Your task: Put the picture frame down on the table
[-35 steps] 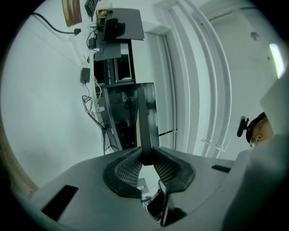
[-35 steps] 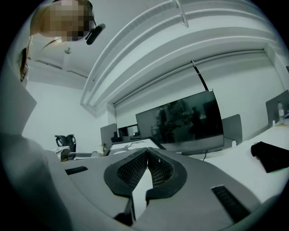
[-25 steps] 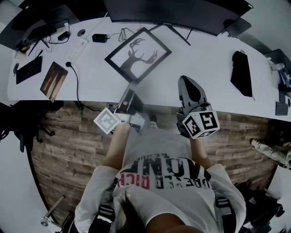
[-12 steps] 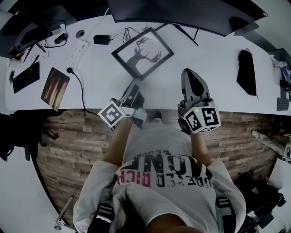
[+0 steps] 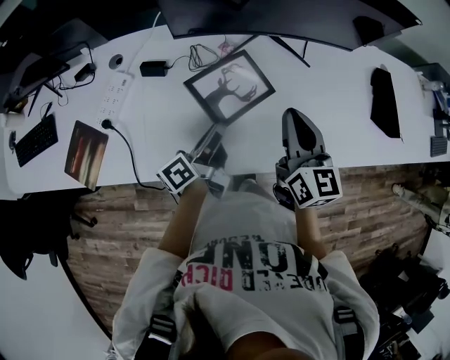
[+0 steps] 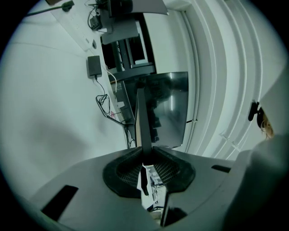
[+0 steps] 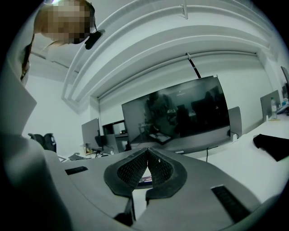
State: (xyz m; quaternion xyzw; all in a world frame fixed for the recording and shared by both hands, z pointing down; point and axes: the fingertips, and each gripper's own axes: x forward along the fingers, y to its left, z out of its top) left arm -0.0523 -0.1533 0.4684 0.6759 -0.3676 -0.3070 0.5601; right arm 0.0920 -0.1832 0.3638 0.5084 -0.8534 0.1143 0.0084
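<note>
Overhead only, stag (image 5: 225, 86) on picture frame (image 5: 242, 70)

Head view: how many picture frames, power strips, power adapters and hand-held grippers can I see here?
Picture frame: 1
Power strip: 1
Power adapter: 1
Hand-held grippers: 2 (left hand-held gripper, right hand-held gripper)
Total: 5

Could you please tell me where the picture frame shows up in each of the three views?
Head view: picture frame, upper centre.
Left gripper view: picture frame edge-on at centre, clamped between the jaws.
Right gripper view: not identifiable.
Shared landmark: the dark monitor.
</note>
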